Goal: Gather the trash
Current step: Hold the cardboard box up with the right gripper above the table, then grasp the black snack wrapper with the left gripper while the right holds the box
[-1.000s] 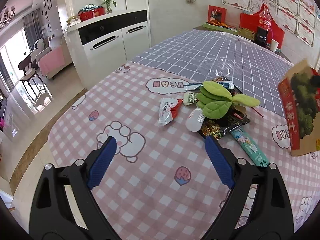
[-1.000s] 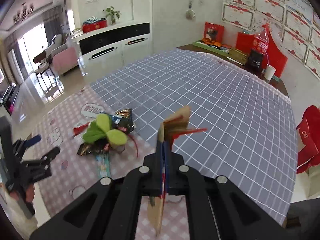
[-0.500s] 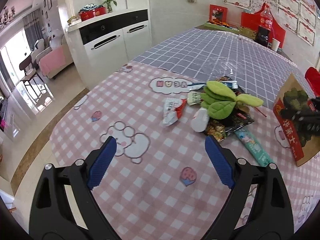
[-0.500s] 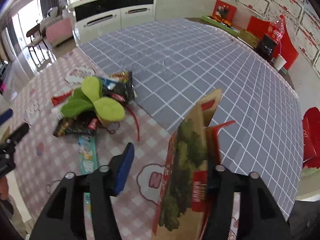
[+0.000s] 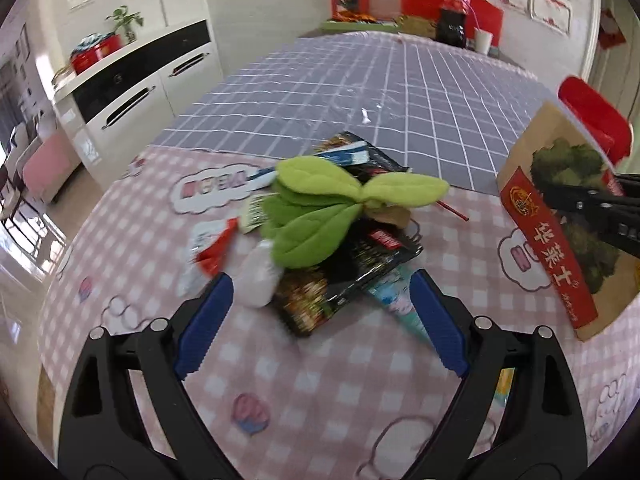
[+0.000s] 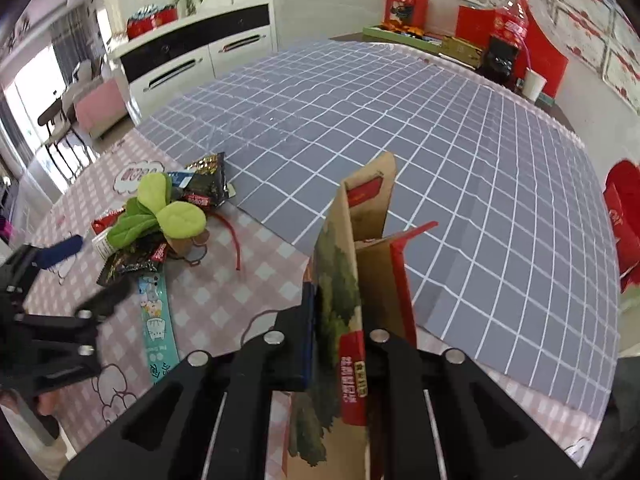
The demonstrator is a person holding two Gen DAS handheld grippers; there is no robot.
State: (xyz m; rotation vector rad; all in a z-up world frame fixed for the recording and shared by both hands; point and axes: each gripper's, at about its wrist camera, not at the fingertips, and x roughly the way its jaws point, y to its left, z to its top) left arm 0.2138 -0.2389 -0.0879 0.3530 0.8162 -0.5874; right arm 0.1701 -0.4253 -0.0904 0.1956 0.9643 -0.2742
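Note:
A pile of trash lies on the pink checked tablecloth (image 5: pixel 304 384): a green plush leaf sprout (image 5: pixel 320 208) on top of black snack wrappers (image 5: pixel 352 268), a white crumpled wrapper (image 5: pixel 260 272), a red-white packet (image 5: pixel 212 248) and a teal strip wrapper (image 5: pixel 396 304). My left gripper (image 5: pixel 320 320) is open, just short of the pile. My right gripper (image 6: pixel 340 328) is shut on the wall of an open brown cardboard box (image 6: pixel 352 264) with a red band, standing right of the pile (image 6: pixel 160 220). The box also shows in the left wrist view (image 5: pixel 568 220).
A grey checked cloth (image 6: pixel 400 128) covers the far half of the table. Red boxes, a bottle and a white cup (image 5: pixel 482 40) stand at the far end. A white cabinet (image 5: pixel 152 80) stands to the left. A red chair back (image 6: pixel 624 208) is at the right.
My left gripper has moved forward to the pile. My right gripper opened half a second ago and has closed again on the box wall.

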